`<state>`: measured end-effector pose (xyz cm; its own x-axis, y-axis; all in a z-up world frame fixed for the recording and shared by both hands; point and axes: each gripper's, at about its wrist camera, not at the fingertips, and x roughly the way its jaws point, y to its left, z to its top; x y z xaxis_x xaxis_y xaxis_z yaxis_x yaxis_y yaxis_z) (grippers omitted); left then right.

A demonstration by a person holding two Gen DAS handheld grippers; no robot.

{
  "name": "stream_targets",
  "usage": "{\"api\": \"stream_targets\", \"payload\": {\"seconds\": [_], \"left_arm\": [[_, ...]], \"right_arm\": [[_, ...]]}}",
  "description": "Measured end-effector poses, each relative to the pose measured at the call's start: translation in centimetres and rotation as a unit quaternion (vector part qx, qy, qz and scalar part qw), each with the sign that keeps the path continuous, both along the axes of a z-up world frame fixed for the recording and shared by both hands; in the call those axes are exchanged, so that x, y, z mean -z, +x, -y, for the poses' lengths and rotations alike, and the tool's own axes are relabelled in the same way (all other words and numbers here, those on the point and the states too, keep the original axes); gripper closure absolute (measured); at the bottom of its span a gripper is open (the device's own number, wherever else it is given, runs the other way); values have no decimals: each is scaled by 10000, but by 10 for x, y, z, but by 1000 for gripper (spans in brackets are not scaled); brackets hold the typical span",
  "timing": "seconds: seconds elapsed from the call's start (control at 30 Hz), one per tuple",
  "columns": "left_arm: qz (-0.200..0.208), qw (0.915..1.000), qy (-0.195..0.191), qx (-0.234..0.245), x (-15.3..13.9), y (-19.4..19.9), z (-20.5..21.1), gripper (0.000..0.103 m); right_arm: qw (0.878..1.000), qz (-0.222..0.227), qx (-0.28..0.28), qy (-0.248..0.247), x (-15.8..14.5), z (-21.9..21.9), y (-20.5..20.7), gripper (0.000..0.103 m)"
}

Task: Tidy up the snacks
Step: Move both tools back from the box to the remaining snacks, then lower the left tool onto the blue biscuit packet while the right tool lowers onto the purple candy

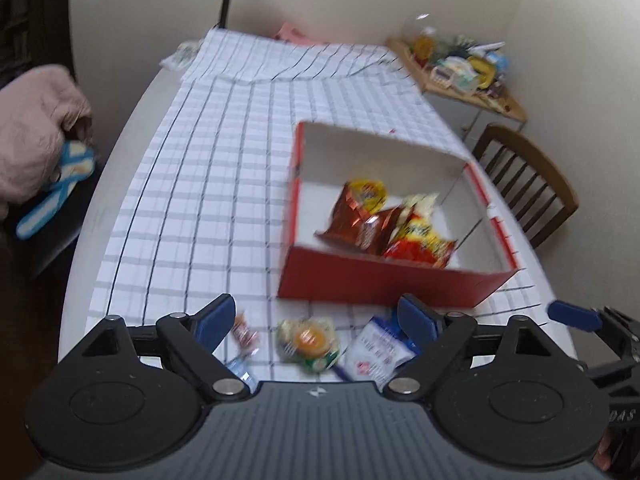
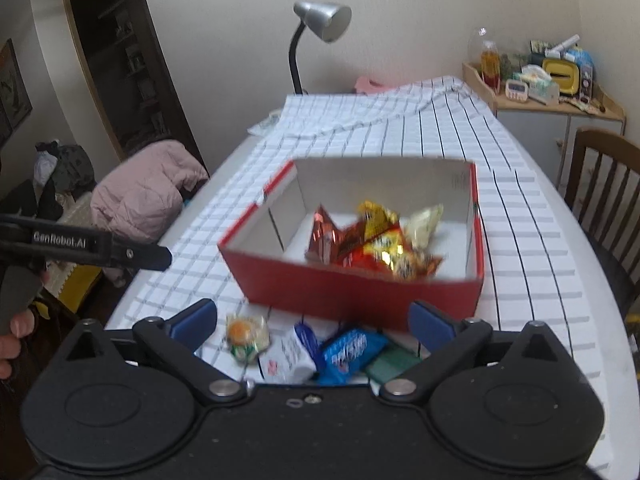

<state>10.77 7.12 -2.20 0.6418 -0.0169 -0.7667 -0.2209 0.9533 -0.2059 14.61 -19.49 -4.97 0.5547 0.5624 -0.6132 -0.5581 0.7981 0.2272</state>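
A matt red cardboard box [image 2: 352, 284] with a plain white inside holds glossy, crinkled foil snack packets [image 2: 372, 240] on a checked woven cloth [image 1: 208, 168], near a brushed-metal lamp [image 2: 324, 20] and a wooden chair [image 2: 608, 176].

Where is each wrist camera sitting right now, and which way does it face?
Left wrist: on the left claw, low over the table's near edge, facing the red box; its open blue fingers show, the right claw at right.
Right wrist: on the right claw, facing the same box; open fingers, the left claw and a hand at left.
Shared: box, round snack, lamp.
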Motion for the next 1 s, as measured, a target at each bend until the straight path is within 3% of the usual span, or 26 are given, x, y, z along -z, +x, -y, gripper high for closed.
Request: {"api": "stream_targets", "payload": {"seconds": [0.43, 0.67, 1.0], "left_arm": [[-1023, 9925, -187, -636, 76, -11, -15, 14], [-1333, 9857, -326, -977, 101, -6, -25, 14], [-1648, 9738, -496, -1486, 128, 4, -38, 15]], "right_arm": [[9957, -547, 252, -699, 77, 20, -22, 3], [9922, -682, 168, -1026, 103, 20, -17, 15], [9878, -713, -150, -1374, 115, 14, -6, 31]]}}
